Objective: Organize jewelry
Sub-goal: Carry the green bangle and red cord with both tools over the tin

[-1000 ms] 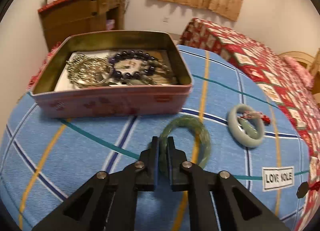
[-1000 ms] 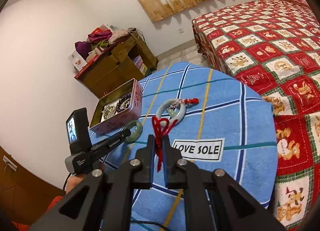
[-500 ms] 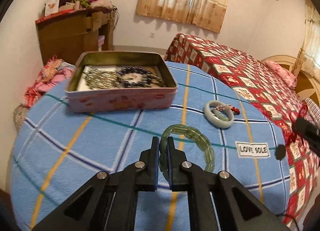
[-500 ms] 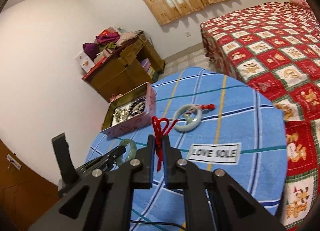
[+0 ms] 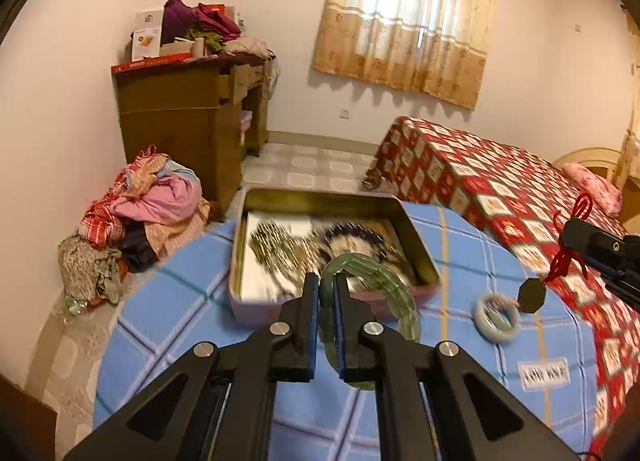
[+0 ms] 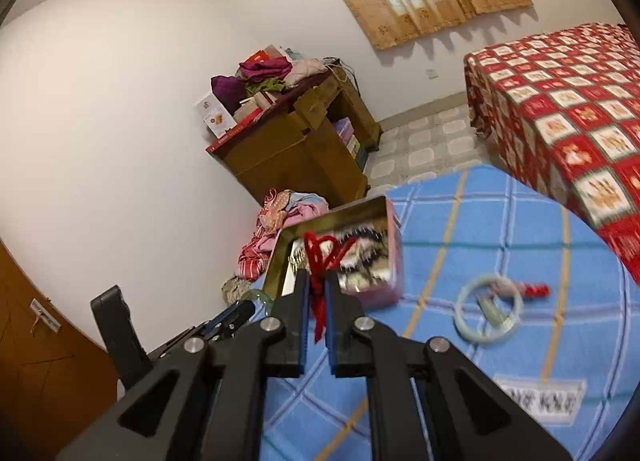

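My left gripper point(image 5: 327, 289) is shut on a green jade bangle point(image 5: 384, 281) and holds it in the air just in front of the pink tin box point(image 5: 256, 303). The tin holds a gold chain and a dark bead bracelet point(image 5: 352, 231). My right gripper point(image 6: 317, 285) is shut on a red cord point(image 6: 320, 257); in the left wrist view a dark pendant point(image 5: 531, 295) hangs from that cord. A pale jade bangle with a red tassel point(image 6: 490, 315) lies on the blue cloth point(image 6: 500, 241); it also shows in the left wrist view point(image 5: 497, 323).
The tin point(image 6: 376, 293) stands at the far left of the blue checked table. A bed with a red quilt point(image 5: 500, 181) is to the right. A wooden cabinet point(image 5: 188, 117) and a pile of clothes point(image 5: 148, 205) are behind on the floor.
My left gripper has lifted the green bangle off the cloth and carried it up toward the tin. My right gripper has moved left toward the tin with the red cord.
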Demonstrator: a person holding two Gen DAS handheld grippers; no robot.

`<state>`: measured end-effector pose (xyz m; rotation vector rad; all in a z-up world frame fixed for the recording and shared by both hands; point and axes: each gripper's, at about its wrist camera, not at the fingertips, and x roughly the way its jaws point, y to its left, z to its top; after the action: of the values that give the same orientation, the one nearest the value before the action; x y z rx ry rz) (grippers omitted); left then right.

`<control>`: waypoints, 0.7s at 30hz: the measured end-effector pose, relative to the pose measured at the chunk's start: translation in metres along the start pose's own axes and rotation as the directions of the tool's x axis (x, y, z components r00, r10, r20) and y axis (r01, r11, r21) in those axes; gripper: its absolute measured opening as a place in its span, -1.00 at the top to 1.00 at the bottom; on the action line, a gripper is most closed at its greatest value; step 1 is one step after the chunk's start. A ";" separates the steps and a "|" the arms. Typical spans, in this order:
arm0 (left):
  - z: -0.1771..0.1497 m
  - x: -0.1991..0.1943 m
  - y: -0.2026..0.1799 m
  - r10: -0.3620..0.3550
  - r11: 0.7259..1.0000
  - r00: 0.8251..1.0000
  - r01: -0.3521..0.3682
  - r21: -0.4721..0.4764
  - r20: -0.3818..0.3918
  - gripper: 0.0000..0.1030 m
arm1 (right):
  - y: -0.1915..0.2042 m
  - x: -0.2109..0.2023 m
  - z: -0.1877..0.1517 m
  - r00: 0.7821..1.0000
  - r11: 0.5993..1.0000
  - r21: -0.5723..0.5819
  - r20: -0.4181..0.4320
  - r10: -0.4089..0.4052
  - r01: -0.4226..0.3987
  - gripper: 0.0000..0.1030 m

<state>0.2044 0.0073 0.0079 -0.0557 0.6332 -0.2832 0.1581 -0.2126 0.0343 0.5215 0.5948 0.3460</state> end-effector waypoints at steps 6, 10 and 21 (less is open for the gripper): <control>0.013 0.045 0.014 0.033 0.999 0.999 -0.033 -0.028 -0.013 0.89 | -0.003 0.067 0.014 0.998 1.000 0.006 -0.055 -0.006 0.006 0.81; 0.017 0.076 0.023 0.049 0.998 0.998 -0.052 -0.047 -0.045 0.89 | -0.018 0.114 0.017 0.992 0.999 0.054 -0.125 0.012 -0.005 0.80; 0.010 0.107 0.034 0.124 0.991 0.988 -0.128 -0.042 -0.090 0.88 | -0.041 0.176 0.005 0.968 0.995 0.091 -0.250 -0.021 0.045 0.72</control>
<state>0.3010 0.0103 -0.0508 -0.0487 0.7275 -0.1491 0.3047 -0.1690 -0.0620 0.5638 0.8664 0.3550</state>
